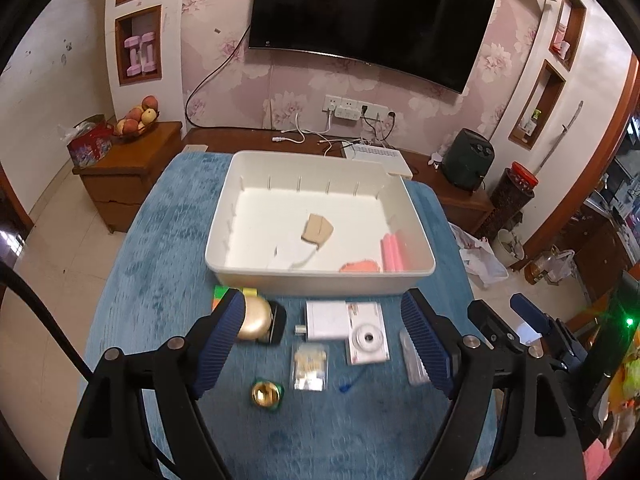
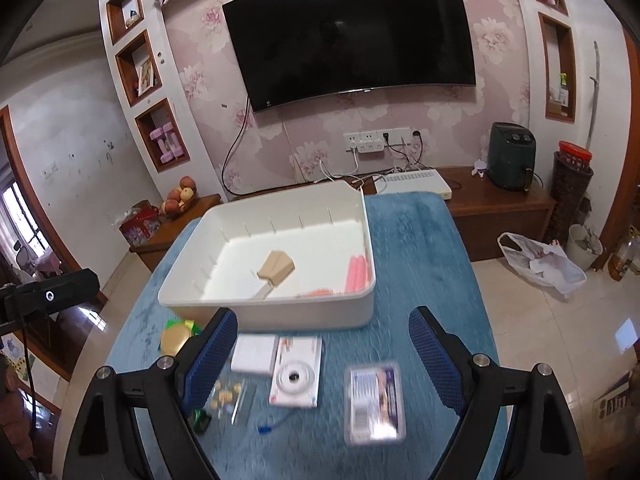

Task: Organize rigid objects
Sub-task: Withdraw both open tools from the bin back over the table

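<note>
Both the left gripper (image 1: 324, 340) and right gripper (image 2: 324, 356) are held wide, empty. Small objects, among them a white camera (image 1: 368, 338), lie on blue cloth (image 1: 160, 240) before the white bin (image 1: 320, 276). Beyond, a television (image 1: 368, 16) is mounted.

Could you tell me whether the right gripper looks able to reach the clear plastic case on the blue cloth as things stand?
Probably yes. The right gripper is open, and the clear plastic case lies flat between its fingers' lines with nothing on top; the white camera lies apart, beside it.
</note>
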